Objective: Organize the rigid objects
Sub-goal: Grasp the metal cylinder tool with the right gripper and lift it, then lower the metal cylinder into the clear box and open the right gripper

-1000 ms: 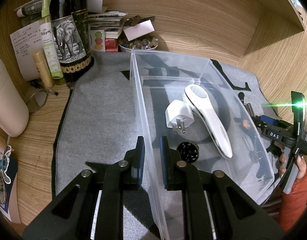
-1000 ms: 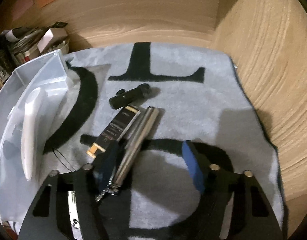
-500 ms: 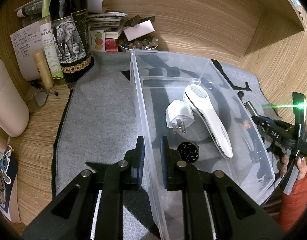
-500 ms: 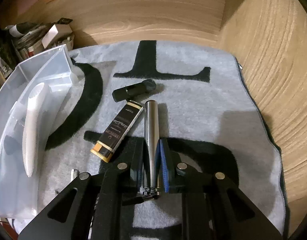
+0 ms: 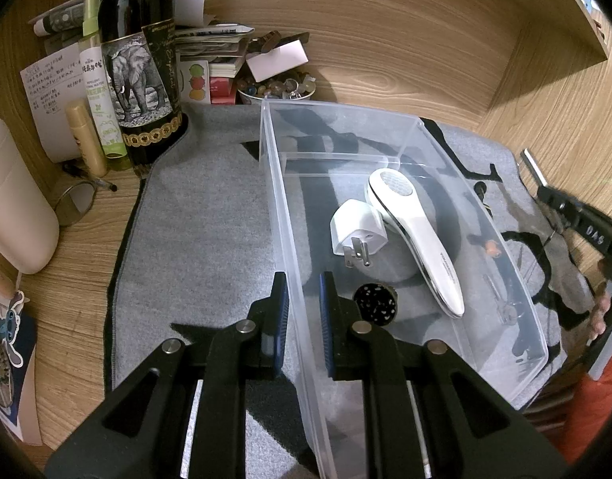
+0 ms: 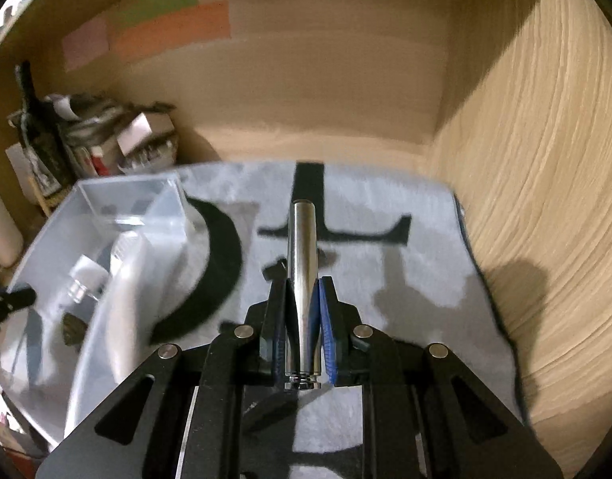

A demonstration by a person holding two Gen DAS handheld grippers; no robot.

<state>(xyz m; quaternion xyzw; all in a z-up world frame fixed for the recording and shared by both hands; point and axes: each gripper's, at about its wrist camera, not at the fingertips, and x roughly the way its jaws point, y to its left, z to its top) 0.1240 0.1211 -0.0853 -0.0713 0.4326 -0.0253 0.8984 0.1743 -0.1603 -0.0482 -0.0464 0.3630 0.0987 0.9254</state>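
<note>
My left gripper (image 5: 303, 281) is shut on the left wall of a clear plastic bin (image 5: 274, 183) that stands on a grey mat (image 5: 202, 219). Inside the bin lie a white plug adapter (image 5: 358, 227), a white handheld device (image 5: 413, 231) and a small black round piece (image 5: 376, 305). My right gripper (image 6: 304, 283) is shut on a silver metal tube (image 6: 302, 247), held above the mat (image 6: 405, 247) to the right of the bin (image 6: 126, 191). A small black cylinder (image 6: 273, 270) on the mat is mostly hidden behind the tube.
A dark wine bottle (image 5: 140, 64), a spray bottle (image 5: 102, 92), papers and a bowl of beads (image 5: 278, 88) crowd the back left corner. A white container (image 5: 10, 199) stands at the left. Wooden walls (image 6: 545, 199) close in at the back and right.
My right gripper closed on the silver tube and lifted it off the mat; the black-and-gold stick dropped out of view. My left gripper stayed on the bin wall.
</note>
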